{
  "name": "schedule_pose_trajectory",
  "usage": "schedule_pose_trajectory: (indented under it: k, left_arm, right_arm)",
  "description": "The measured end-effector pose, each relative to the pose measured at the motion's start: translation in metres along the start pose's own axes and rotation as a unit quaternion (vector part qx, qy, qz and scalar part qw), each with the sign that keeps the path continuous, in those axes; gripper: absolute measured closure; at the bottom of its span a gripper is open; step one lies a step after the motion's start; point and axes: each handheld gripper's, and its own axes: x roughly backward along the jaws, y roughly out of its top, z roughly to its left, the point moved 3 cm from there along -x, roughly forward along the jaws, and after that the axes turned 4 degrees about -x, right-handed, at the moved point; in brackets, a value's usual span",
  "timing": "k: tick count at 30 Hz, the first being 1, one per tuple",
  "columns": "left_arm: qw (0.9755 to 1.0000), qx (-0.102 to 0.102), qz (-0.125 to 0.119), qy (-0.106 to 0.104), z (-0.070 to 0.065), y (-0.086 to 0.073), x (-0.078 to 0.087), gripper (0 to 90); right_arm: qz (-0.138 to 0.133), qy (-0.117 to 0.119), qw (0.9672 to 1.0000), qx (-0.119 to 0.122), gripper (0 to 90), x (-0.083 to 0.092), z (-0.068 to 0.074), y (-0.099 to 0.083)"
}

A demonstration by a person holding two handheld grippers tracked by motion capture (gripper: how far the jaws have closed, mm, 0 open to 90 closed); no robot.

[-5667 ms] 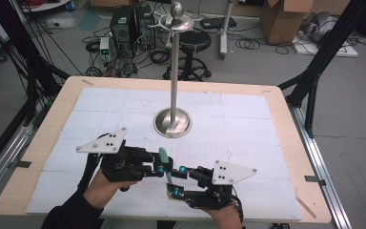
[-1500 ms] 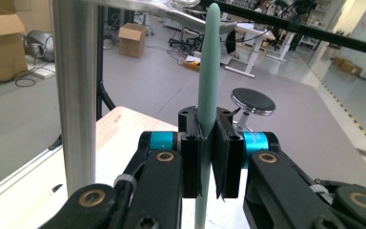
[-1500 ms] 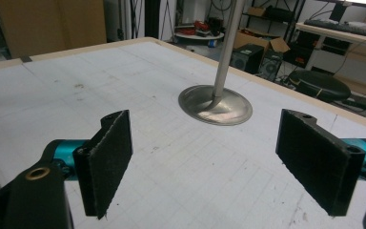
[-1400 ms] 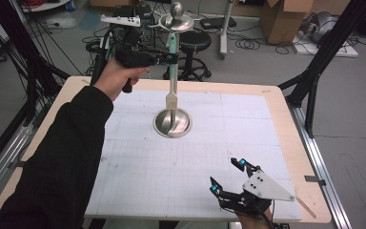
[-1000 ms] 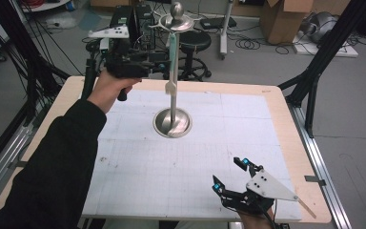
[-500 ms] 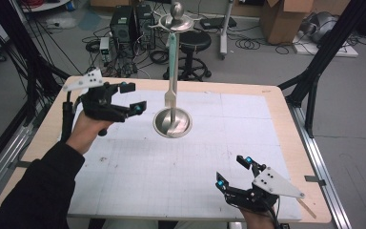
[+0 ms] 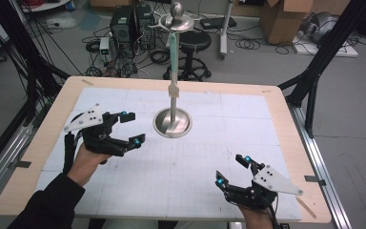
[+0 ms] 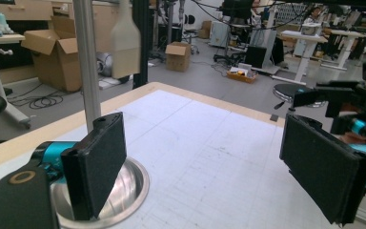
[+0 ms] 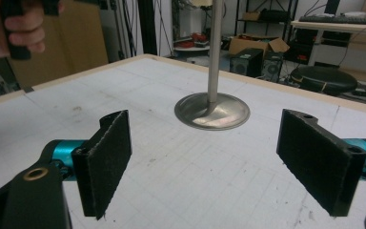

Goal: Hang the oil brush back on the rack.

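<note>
A: Left gripper (image 7: 126, 128) hangs over the left part of the white mat (image 7: 195, 167), jaws spread wide with nothing between them. They have just been opening. Its grey plate (image 7: 83, 118) sits on top, tilted, and the person's hand (image 7: 88, 160) holds it from below.

B: Noted. In the left gripper view, the black pads (image 8: 100, 164) stand well apart; white mat shows in the gap. And the stand?

A: Metal stand (image 7: 172, 102) upright near the middle of the table (image 7: 47, 143), round base (image 7: 172, 122) flat on the mat, just to the right of the left gripper, not touching it. Disc and ball on top (image 7: 177, 18).

B: A pale green and cream thing (image 7: 172, 64) hangs along the pole under the disc. Cannot tell what it is.

A: Agreed. Right gripper (image 7: 232, 170) low at the near right part of the mat, well apart from the stand. Jaws open, empty.

B: Right gripper view confirms: both pads (image 9: 106, 160) wide, the stand base (image 9: 212, 110) seen between them, farther off.
</note>
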Motion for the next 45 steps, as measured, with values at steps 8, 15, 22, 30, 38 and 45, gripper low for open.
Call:
schedule_pose_trajectory:
  k: [8,15,22,30,38,45]
  left_arm:
    - [0.9998,0.013,0.001,0.013,-0.004,-0.032,0.02,16.3]
    - [0.9995,0.02,-0.002,0.023,-0.005,-0.048,0.031,16.4]
    - [0.9992,0.023,-0.01,0.03,-0.004,-0.055,0.036,16.4]
    - [0.9994,0.023,-0.01,0.026,-0.005,-0.058,0.038,16.5]
    - [0.9991,0.026,-0.016,0.028,-0.004,-0.059,0.039,16.6]
    - [0.9991,0.026,-0.016,0.029,-0.004,-0.059,0.04,16.6]
  right_arm:
    - [0.002,-0.007,0.9999,-0.007,17.9,0.001,-0.005,-0.004]
    - [0.006,-0.01,0.9999,-0.007,17.9,0.001,-0.006,-0.007]
    - [0.006,-0.011,0.9999,-0.007,17.9,0.001,-0.006,-0.008]
    - [0.008,-0.013,0.9999,-0.004,17.9,0.0,-0.004,-0.006]
    - [0.011,-0.011,0.9999,-0.001,17.9,-0.004,-0.003,-0.007]
    - [0.011,-0.011,0.9999,-0.001,17.9,-0.004,-0.003,-0.007]
